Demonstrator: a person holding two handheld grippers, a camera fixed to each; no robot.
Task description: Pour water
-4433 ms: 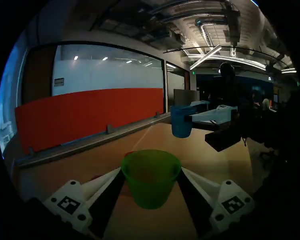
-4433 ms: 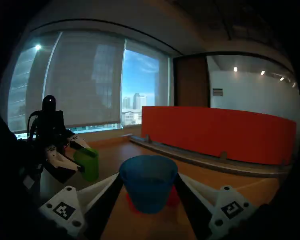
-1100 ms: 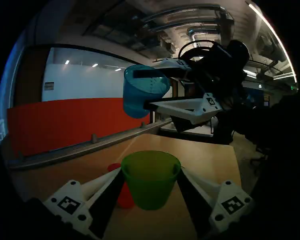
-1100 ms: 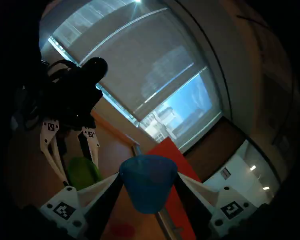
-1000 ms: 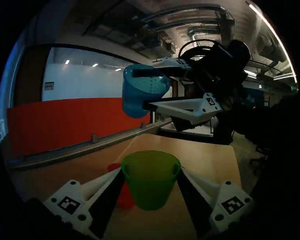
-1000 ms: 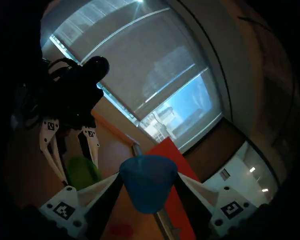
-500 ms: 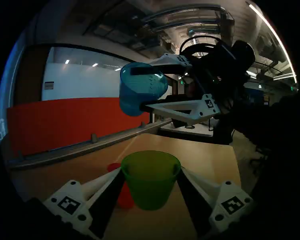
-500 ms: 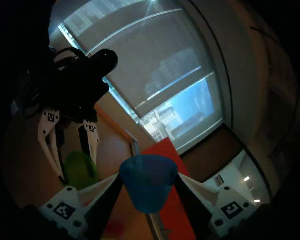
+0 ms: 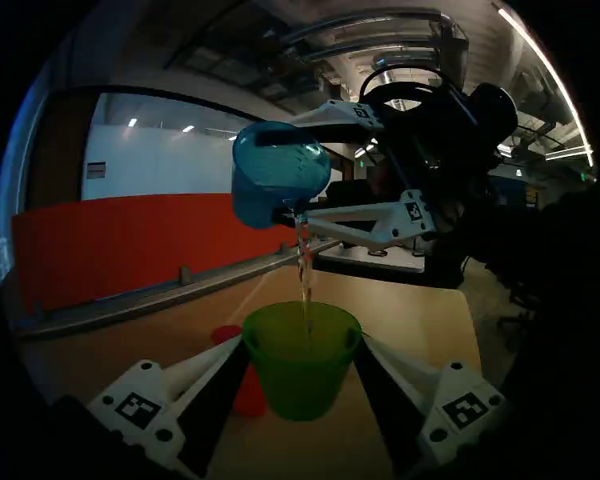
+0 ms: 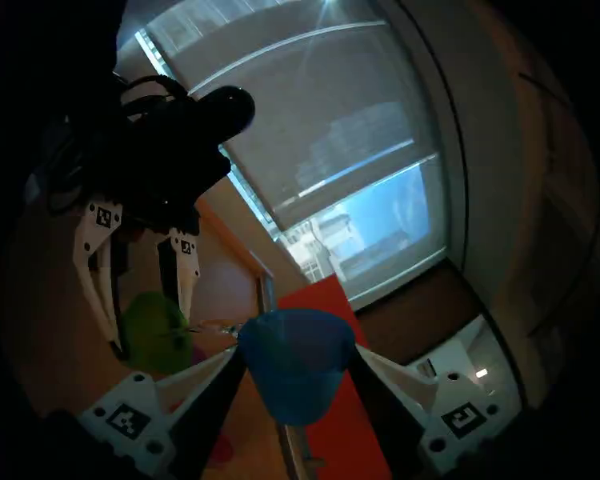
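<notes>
Blue cup (image 9: 278, 172) tipped, pinched by right gripper (image 9: 290, 178), water stream (image 9: 303, 264) falling into green cup (image 9: 300, 380), pinched by left gripper (image 9: 301, 352)

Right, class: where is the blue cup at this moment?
The blue cup sits upper centre in the left gripper view, tilted in the right gripper, directly above the green cup, with water streaming down into it.
</notes>
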